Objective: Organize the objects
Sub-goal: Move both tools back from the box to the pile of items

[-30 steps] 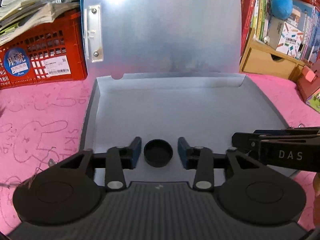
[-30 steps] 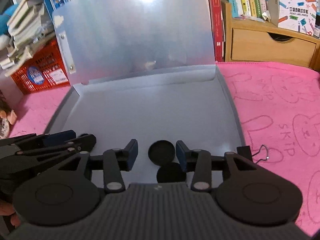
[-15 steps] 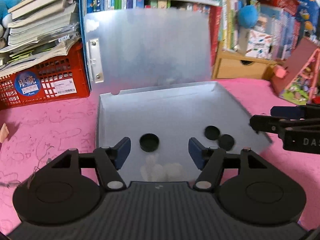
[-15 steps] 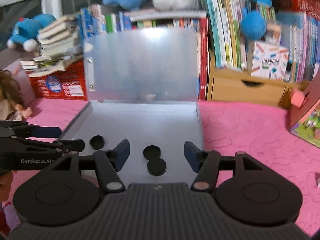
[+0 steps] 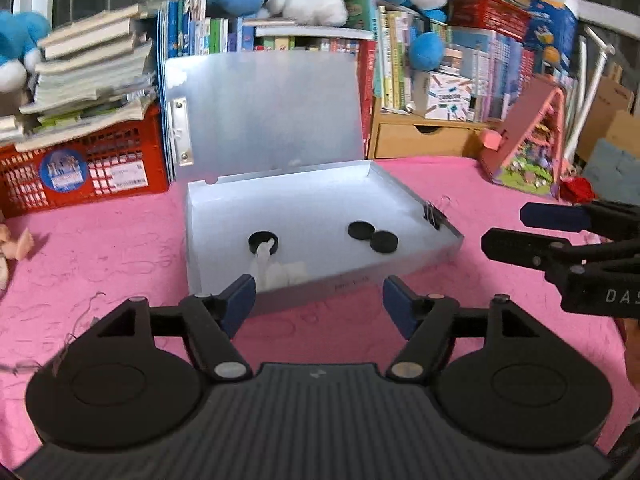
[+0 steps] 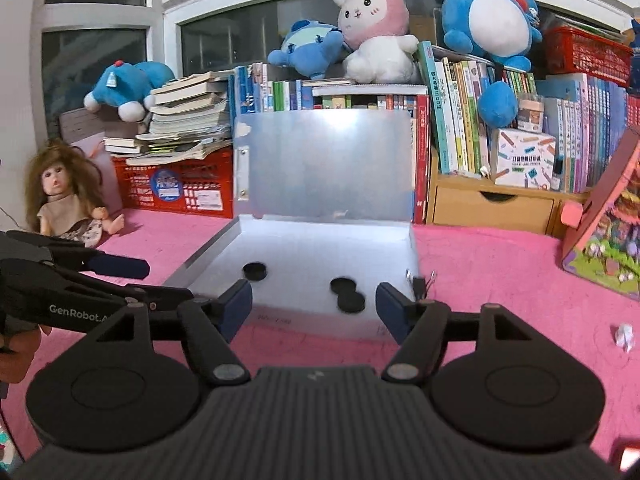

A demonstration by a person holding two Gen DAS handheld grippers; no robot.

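- The jaws of the left gripper are seen apart and opening, with nothing between them; only pink cloth and the near wall of the box lie beyond.
- The jaws of the right gripper are likewise seen apart and opening, and nothing is held between them.
- Each gripper is seen in the other's view: the right one at the right edge of the left view, the left one at the left edge of the right view, both short of the box.
- An open grey box is set on the pink surface, its translucent lid stood upright at the back.
- Three black round caps are found inside the box: a single cap towards the left, and a pair of caps touching each other towards the right.
- A binder clip is seen at the box's right wall.
- A red crate loaded with books is placed behind on the left, a wooden drawer unit behind on the right.
- A doll is seated on the surface at far left, and plush toys are set on top of the books.
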